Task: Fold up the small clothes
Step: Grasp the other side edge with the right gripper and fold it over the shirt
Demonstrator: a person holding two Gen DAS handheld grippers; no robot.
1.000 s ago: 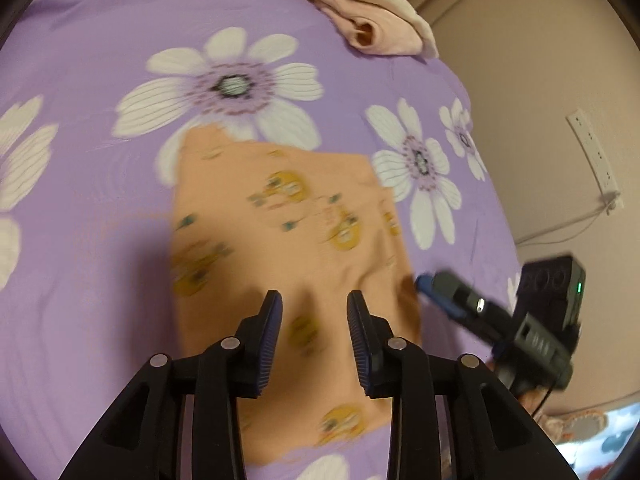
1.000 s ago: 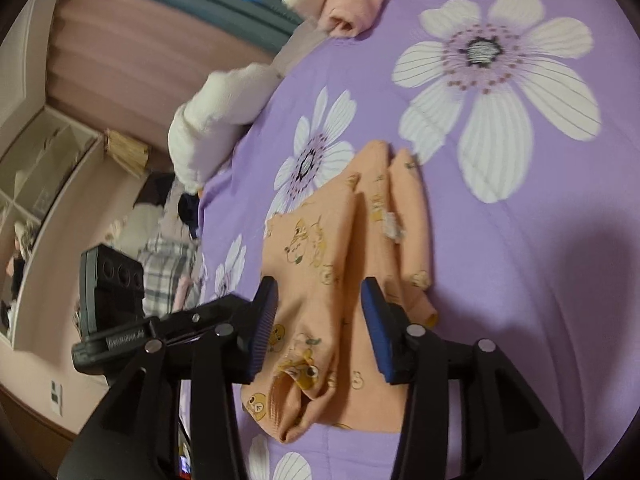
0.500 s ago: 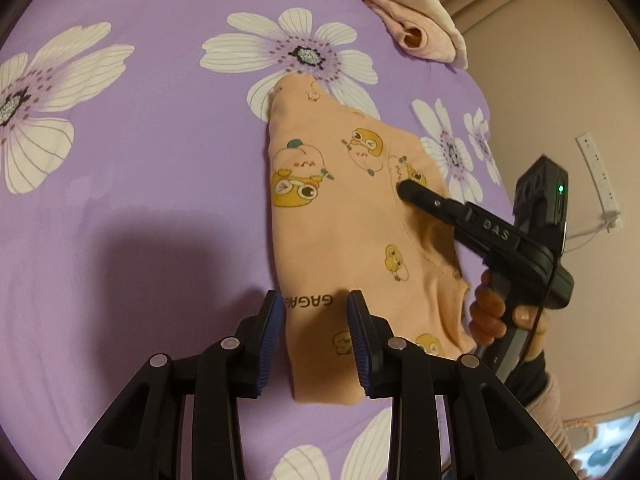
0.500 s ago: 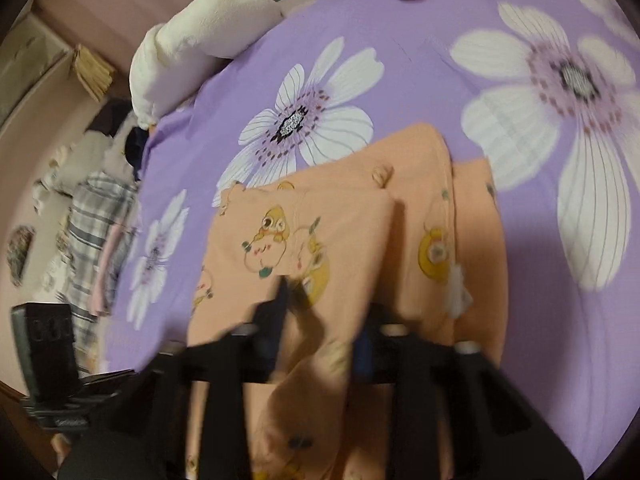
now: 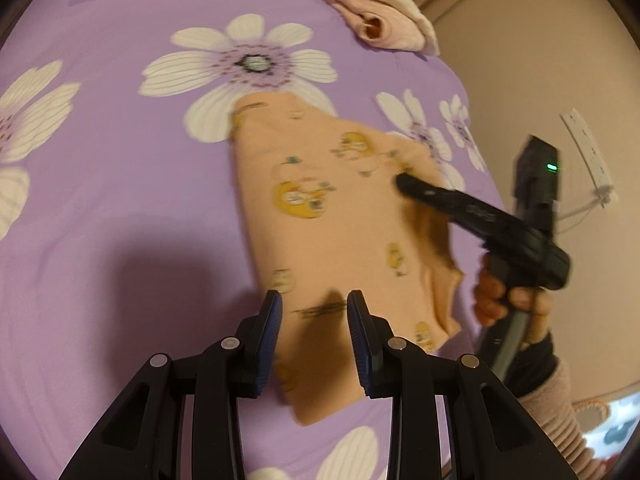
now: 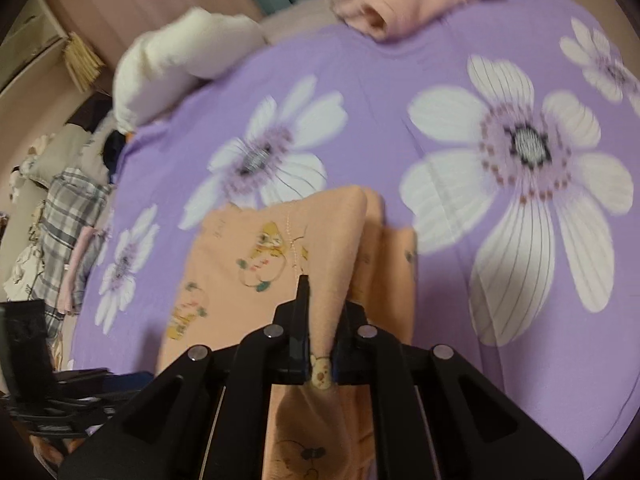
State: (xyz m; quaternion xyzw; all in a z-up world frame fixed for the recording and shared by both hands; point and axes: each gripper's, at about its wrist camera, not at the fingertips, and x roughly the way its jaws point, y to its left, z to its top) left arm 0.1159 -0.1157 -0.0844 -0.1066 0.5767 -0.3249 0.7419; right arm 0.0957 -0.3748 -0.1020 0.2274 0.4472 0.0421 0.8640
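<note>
Garment (image 5: 340,240), orange, lies on the bed (image 5: 120,160). Right gripper (image 6: 320,320) has its jaws clenched on a raised fold. Left gripper (image 5: 314,320) hovers above, jaws released. Only the right view shows a white pillow (image 6: 168,68).

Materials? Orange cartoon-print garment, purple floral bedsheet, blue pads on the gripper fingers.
Orange cartoon-print garment: soft matte knit, likely cotton; it drapes and creases limply.
Purple floral bedsheet: smooth woven fabric, slight sheen, printed flowers.
Blue finger pads: ribbed, probably rubber; fine ridges show.
</note>
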